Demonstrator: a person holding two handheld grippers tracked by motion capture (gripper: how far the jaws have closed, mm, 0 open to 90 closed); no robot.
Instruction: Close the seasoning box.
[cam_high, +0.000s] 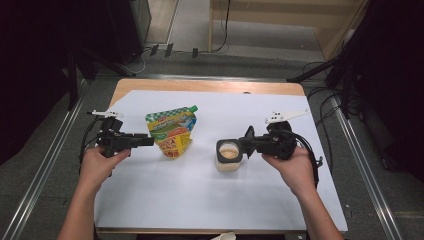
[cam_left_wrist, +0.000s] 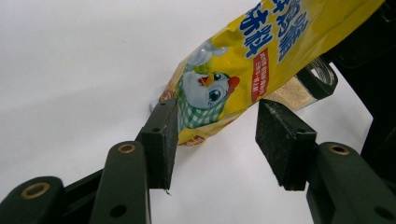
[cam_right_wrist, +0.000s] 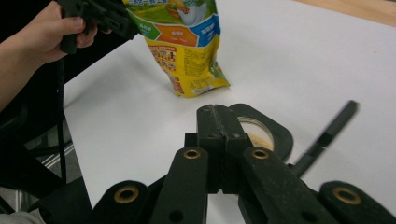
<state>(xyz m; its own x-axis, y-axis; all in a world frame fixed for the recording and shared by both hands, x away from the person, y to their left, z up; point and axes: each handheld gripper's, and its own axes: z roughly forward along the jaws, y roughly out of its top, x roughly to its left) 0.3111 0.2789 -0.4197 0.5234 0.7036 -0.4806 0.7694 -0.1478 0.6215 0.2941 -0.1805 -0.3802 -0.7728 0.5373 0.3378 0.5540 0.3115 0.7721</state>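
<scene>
A yellow spouted pouch (cam_high: 172, 132) with a cartoon chicken stands left of centre on the white sheet (cam_high: 200, 190). My left gripper (cam_high: 151, 141) is at its left edge, jaws apart. In the left gripper view the pouch's (cam_left_wrist: 280, 42) lower corner lies between the pads, beside the left pad (cam_left_wrist: 166, 140) and apart from the right one. A small clear jar (cam_high: 229, 162) of tan powder has a black rim and a raised flip lid (cam_right_wrist: 327, 133). My right gripper (cam_high: 245, 142) sits at the jar's right rim (cam_right_wrist: 275, 135). Its jaws (cam_right_wrist: 215, 112) are pressed together with nothing between them.
The white sheet covers a wooden table (cam_high: 200, 86) with metal rails along both sides. Cables trail on the floor at the right. A small white object (cam_high: 222, 236) lies at the table's near edge. The jar (cam_left_wrist: 299, 91) stands beyond the pouch in the left gripper view.
</scene>
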